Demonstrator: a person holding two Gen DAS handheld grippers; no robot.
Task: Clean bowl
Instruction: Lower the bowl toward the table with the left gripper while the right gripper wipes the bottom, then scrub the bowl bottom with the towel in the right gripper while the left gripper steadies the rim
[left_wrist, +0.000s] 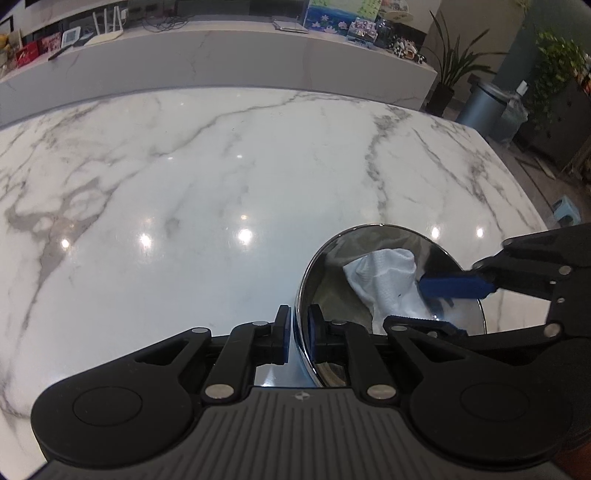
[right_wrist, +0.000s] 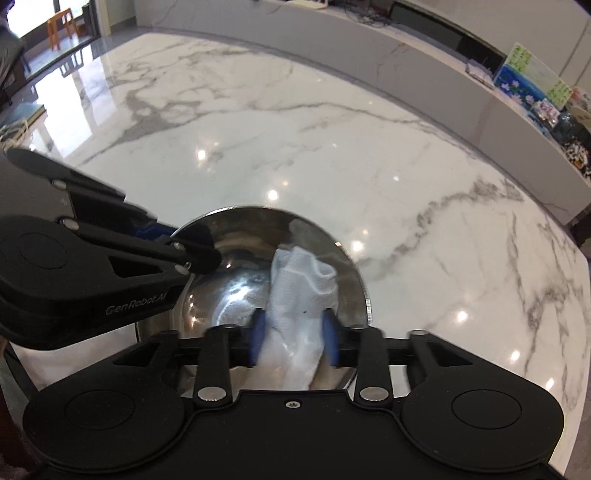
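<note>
A shiny steel bowl (left_wrist: 332, 295) stands on the white marble table (left_wrist: 184, 184), tilted up on its side. My left gripper (left_wrist: 298, 334) is shut on the bowl's near rim, one blue pad inside and one outside. A crumpled white cloth (left_wrist: 384, 277) lies inside the bowl. My right gripper (left_wrist: 406, 302) reaches in from the right. In the right wrist view its jaws (right_wrist: 294, 338) stand open around the cloth (right_wrist: 303, 291), which lies loosely between the blue pads. The left gripper (right_wrist: 177, 242) comes in from the left onto the bowl (right_wrist: 229, 288).
Behind the table runs a raised marble ledge (left_wrist: 258, 55) with boxes, a router and pictures. Potted plants (left_wrist: 454, 62) and a grey bin (left_wrist: 480, 103) stand past the table's right edge. An orange stool (right_wrist: 61, 26) stands far off on the floor.
</note>
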